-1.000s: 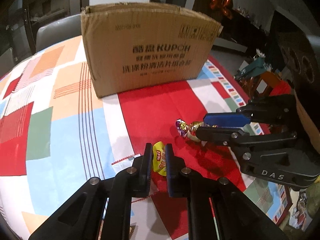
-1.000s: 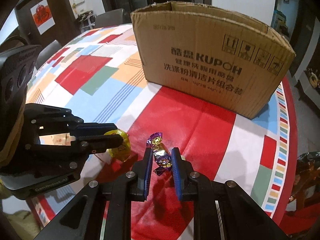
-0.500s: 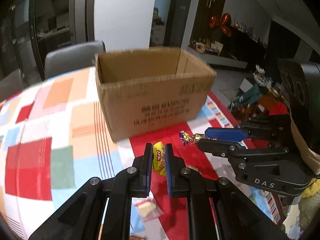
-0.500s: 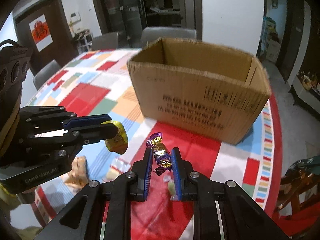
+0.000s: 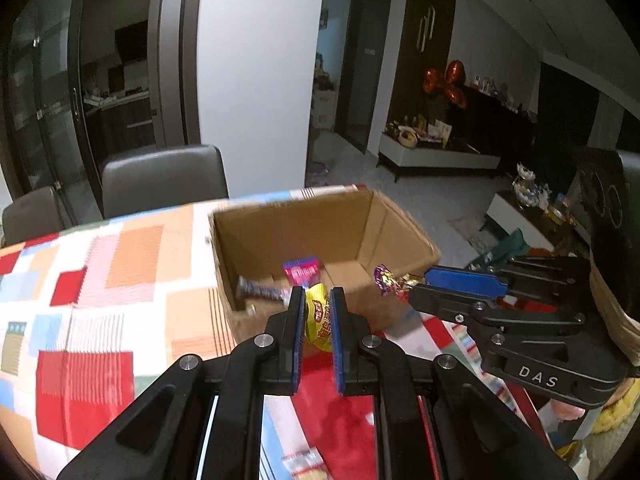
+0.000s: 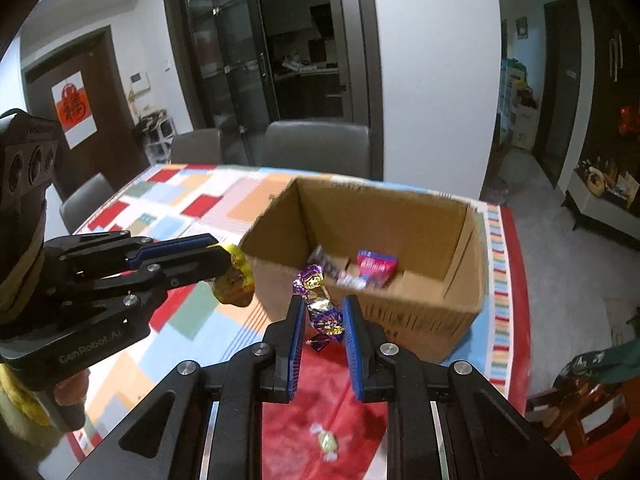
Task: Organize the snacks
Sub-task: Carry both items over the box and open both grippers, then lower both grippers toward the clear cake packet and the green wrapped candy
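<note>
My left gripper (image 5: 315, 314) is shut on a yellow snack packet (image 5: 318, 318), held in the air just in front of the open cardboard box (image 5: 396, 236). My right gripper (image 6: 322, 318) is shut on a purple and gold wrapped candy (image 6: 318, 304), also raised before the box's (image 6: 460, 304) near wall. Each gripper shows in the other view, the right one (image 5: 416, 282) and the left one (image 6: 228, 256). Inside the box lie a pink packet (image 6: 376, 266) and a dark wrapped bar (image 5: 256, 292).
The table has a patchwork cloth (image 5: 96, 280) of red, orange and blue. A small pale candy (image 6: 327, 442) lies on the red patch below my right gripper. A clear packet (image 5: 306, 464) lies near the table's front. Grey chairs (image 5: 164, 176) stand behind the table.
Both grippers have risen from the table with their snacks and moved toward the box. The view now looks down into the box's open top.
</note>
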A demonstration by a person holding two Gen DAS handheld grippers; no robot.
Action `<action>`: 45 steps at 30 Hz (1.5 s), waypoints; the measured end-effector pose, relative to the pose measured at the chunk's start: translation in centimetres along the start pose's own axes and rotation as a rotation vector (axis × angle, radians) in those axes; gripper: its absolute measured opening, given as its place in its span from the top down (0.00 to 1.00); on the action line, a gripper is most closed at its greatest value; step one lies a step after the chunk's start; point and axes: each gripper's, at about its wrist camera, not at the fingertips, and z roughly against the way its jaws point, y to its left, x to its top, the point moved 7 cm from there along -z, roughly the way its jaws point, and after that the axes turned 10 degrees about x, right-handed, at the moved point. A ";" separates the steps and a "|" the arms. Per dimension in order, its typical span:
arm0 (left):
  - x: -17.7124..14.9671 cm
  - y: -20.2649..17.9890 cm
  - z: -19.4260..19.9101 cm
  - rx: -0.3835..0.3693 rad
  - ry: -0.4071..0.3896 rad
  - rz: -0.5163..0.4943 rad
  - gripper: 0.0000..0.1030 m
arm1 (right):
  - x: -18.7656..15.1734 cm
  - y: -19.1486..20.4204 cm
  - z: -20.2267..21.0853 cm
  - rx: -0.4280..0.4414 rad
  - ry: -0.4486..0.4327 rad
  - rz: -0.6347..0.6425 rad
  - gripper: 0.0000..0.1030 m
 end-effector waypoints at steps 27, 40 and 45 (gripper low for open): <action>-0.6 1.0 -2.5 0.125 0.020 -0.014 0.64 | 0.0 -3.1 -2.2 -0.076 -0.008 -0.058 0.66; -7.3 0.5 1.4 0.135 0.070 0.026 0.64 | -5.3 0.8 -0.7 -0.016 0.014 -0.014 0.66; -10.4 0.1 1.3 0.126 0.117 0.057 0.64 | -7.7 1.1 -0.8 -0.012 0.039 -0.022 0.66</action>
